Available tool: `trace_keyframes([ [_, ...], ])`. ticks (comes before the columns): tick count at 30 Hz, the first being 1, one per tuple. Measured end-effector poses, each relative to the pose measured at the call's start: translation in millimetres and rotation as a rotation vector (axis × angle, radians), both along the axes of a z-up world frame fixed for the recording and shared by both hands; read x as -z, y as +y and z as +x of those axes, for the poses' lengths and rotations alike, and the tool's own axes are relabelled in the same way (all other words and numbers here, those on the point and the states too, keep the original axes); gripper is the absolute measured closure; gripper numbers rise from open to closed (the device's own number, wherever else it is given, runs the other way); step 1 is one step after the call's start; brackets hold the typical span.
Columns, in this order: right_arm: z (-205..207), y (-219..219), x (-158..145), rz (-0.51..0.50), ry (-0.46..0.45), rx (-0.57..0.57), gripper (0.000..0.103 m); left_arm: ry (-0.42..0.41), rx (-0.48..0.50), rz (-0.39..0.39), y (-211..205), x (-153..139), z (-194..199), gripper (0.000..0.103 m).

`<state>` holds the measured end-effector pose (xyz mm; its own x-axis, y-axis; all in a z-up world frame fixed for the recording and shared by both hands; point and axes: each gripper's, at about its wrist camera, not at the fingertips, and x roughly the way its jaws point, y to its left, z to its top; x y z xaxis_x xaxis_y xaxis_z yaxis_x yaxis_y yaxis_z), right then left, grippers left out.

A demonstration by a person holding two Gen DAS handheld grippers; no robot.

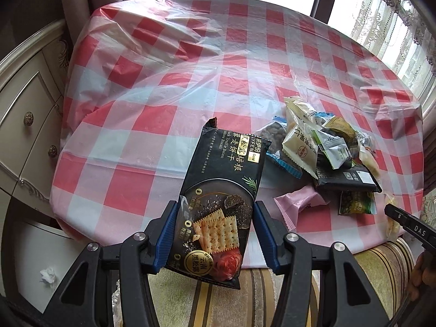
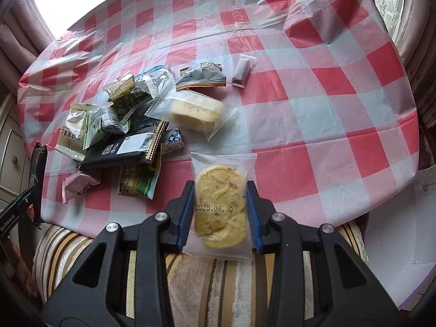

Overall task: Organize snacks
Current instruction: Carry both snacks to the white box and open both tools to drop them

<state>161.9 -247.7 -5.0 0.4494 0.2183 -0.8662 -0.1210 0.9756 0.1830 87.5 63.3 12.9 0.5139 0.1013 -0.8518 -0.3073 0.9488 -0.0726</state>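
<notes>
Left wrist view: the left hand-held gripper (image 1: 215, 231) is clamped on a black cracker packet (image 1: 218, 199), held above the near edge of the checked desk (image 1: 163, 81); a snack pile (image 1: 327, 147) lies to its right. Right wrist view: the right hand-held gripper (image 2: 220, 212) is clamped on a clear-wrapped cookie (image 2: 219, 204) raised over the desk edge, the pile to its left.

Desk cloth (image 1: 218, 62): red-white check. Biscuit pack (image 1: 226, 179): black, gold print. Cookie (image 2: 219, 204): pale yellow, clear wrapper. Cushion (image 2: 218, 286) below desk: brown-cream stripes.
</notes>
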Motion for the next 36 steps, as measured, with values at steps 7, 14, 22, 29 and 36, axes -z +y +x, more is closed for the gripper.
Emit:
trace_keyframes([
  [7,-10,-33,-10,0.058,-0.022,0.041,0.063,-0.036,0.071,0.029,-35,-24,0,0.048],
  [14,-22,-88,-15,0.102,-0.039,0.138,0.063,-0.060,0.234,0.032,-107,-38,18,0.048],
  [22,-36,-167,-8,0.090,-0.037,0.299,0.063,-0.050,0.464,0.012,-212,-34,39,0.048],
  [29,-51,-230,9,0.051,-0.007,0.438,0.063,-0.040,0.685,-0.003,-303,-31,53,0.048],
  [36,-61,-274,26,0.042,0.033,0.540,0.063,-0.006,0.904,-0.017,-389,-21,53,0.048],
])
